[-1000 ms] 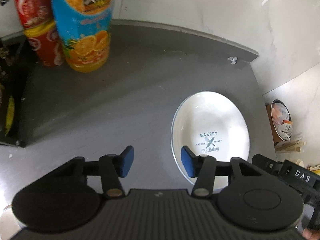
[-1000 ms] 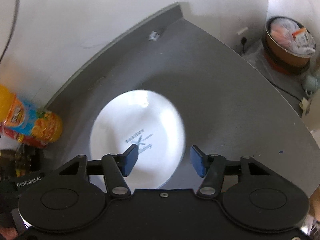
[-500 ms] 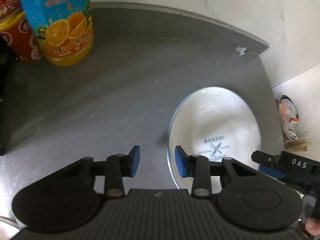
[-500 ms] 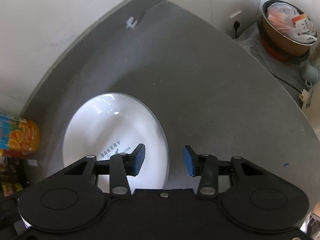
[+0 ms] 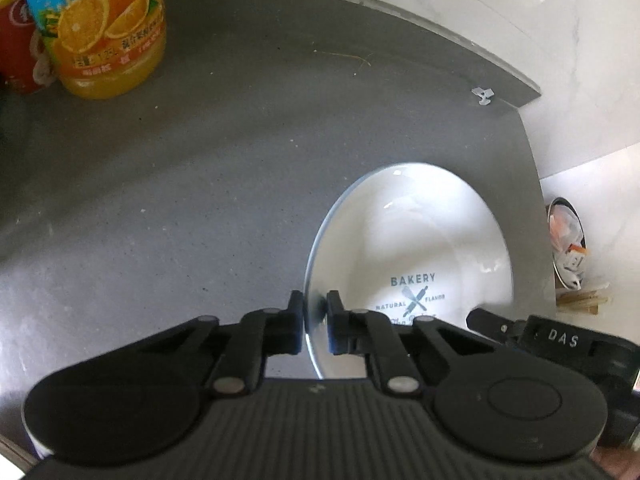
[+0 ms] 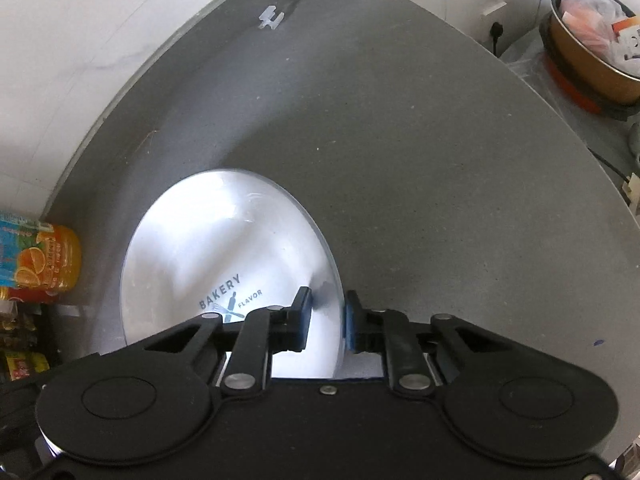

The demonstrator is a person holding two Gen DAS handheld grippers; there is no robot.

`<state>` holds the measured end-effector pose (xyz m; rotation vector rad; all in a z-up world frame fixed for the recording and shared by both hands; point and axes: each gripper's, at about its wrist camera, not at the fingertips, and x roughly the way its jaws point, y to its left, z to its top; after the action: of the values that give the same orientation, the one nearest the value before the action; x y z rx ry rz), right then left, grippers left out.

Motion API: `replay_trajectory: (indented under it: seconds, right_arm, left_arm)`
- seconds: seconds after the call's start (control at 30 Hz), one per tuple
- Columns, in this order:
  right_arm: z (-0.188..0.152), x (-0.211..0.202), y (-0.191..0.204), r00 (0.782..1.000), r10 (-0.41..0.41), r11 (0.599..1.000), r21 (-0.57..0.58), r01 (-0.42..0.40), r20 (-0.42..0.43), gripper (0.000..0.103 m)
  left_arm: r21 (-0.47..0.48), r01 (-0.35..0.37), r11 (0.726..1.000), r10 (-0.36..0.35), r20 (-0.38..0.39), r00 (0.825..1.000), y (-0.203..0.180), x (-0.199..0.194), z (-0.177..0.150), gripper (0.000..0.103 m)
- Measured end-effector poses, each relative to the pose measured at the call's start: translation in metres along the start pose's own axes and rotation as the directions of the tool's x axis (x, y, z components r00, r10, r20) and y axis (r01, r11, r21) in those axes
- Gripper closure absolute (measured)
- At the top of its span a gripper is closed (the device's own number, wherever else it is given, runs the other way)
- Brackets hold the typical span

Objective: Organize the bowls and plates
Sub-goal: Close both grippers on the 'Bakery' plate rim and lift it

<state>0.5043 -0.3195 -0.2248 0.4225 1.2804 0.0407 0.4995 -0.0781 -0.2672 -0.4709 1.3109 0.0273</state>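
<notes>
One white round ceramic plate point(image 5: 420, 248) printed with a "BAKERY" emblem is found flat on the grey speckled worktop point(image 5: 200, 200), towards its far corner and well apart from the orange-juice bottle point(image 5: 108, 28) with the blue label. The plate is gripped at two places on its near rim. The left gripper point(image 5: 314, 320) is set on the rim's left edge, its jaws clamped on the plate — one inside, one outside. The right gripper point(image 6: 326, 320) is set on the rim's right edge; its jaws straddle the rim and appear closed on it. No lift is evident: the plate is judged to be resting on the worktop. No bowl, stack or rack is seen in either view — the destination cannot be told. The task is judged early: a grasp is made, while carrying and placing remain.
</notes>
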Motion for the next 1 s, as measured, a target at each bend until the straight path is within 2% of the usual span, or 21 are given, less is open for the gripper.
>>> replay_trajectory:
  seconds: [0.1,0.47,1.0]
  right_arm:
    - [-0.005,-0.008,0.007,0.999,-0.012,0.998,-0.057,0.014,0.036,0.088]
    - [-0.022,-0.038,0.017,0.987,0.076,0.993,-0.104,-0.061,0.138,0.097]
    - [-0.046,-0.078,0.032,0.968,0.171,0.981,-0.126,-0.150,0.181,0.097]
  left_arm:
    - [-0.005,-0.008,1.000,0.008,-0.001,1.000,0.000,-0.002,-0.002,0.093]
    - [-0.052,0.001,0.999,0.001,0.034,0.999,0.012,-0.028,-0.010,0.095]
    - [-0.067,0.005,0.998,0.002,0.114,0.993,0.026,-0.074,-0.027,0.095]
